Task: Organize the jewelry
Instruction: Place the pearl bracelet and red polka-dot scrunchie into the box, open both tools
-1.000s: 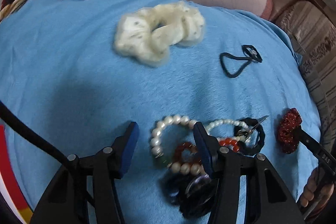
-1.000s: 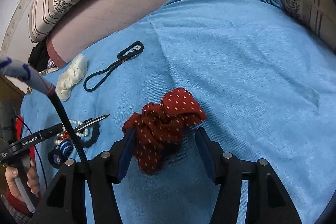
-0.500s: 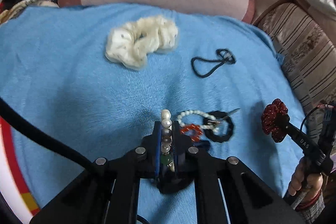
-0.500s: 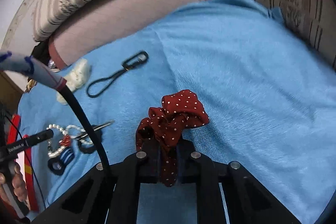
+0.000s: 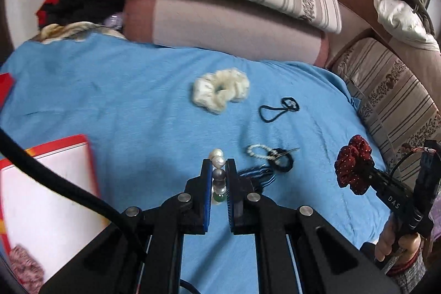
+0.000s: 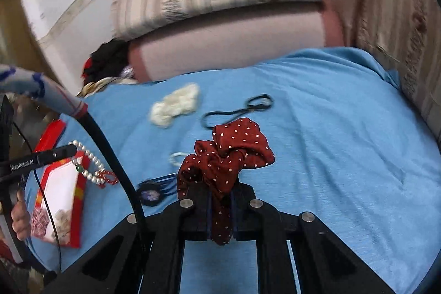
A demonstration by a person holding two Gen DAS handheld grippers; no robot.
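Your left gripper [image 5: 219, 172] is pinched tight on a strand of round, glossy pearl beads [image 5: 217, 159], low at centre frame. Your right gripper [image 6: 220, 200] is clamped on a soft, crumpled red polka-dot scrunchie [image 6: 228, 153]. Beyond lie a fluffy cream scrunchie [image 5: 220, 92] and a thin black hair tie [image 5: 278, 108] on the blue knit blanket [image 5: 110, 101]. Only the right view shows the strand dangling, red beads [image 6: 106, 178] at its end, over the red-edged box [image 6: 59, 192].
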